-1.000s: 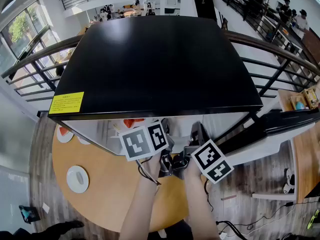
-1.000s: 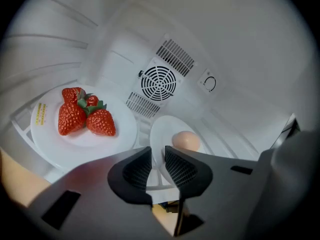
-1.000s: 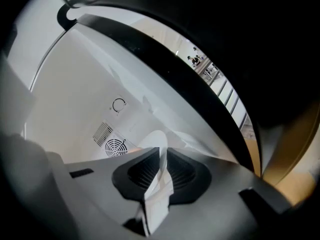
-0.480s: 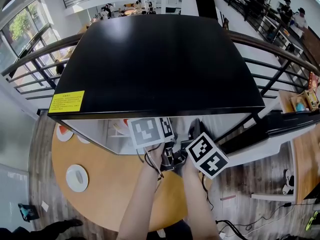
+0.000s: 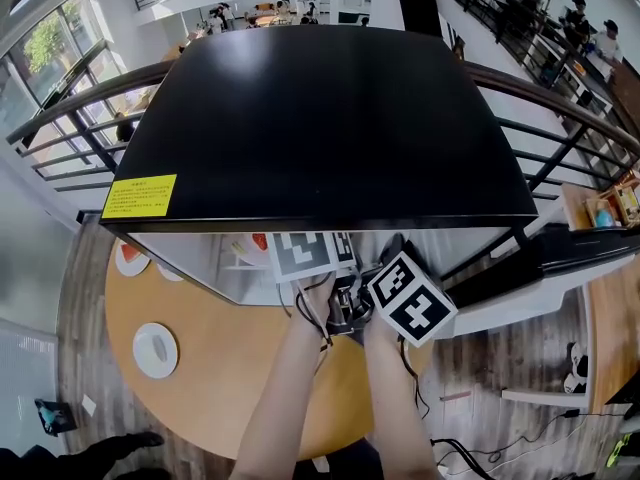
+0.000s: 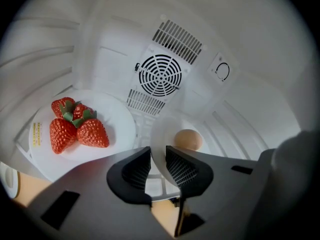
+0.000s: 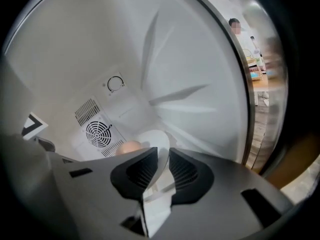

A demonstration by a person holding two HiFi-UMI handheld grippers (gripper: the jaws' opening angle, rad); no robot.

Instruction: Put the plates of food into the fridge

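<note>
Inside the white fridge, a white plate (image 6: 170, 126) carrying a round tan piece of food (image 6: 187, 139) is held at its near rim by my left gripper (image 6: 157, 156), which is shut on it. My right gripper (image 7: 163, 159) is shut on the rim of the same plate (image 7: 152, 138), with the tan food (image 7: 129, 146) just beyond. To the left, on the fridge shelf, sits a second white plate (image 6: 117, 119) of strawberries (image 6: 75, 126). In the head view, both marker cubes (image 5: 305, 251) (image 5: 410, 298) sit at the fridge opening, and the jaws are hidden there.
The fridge's back wall has a round fan grille (image 6: 160, 75) and a dial (image 6: 223, 71). The black fridge top (image 5: 310, 118) stands on a round wooden table (image 5: 220, 368). A small white dish (image 5: 155, 349) and a plate with red food (image 5: 128, 258) lie at the left.
Both marker cubes have moved forward and closer together, towards the fridge opening. The arms have followed them in.
</note>
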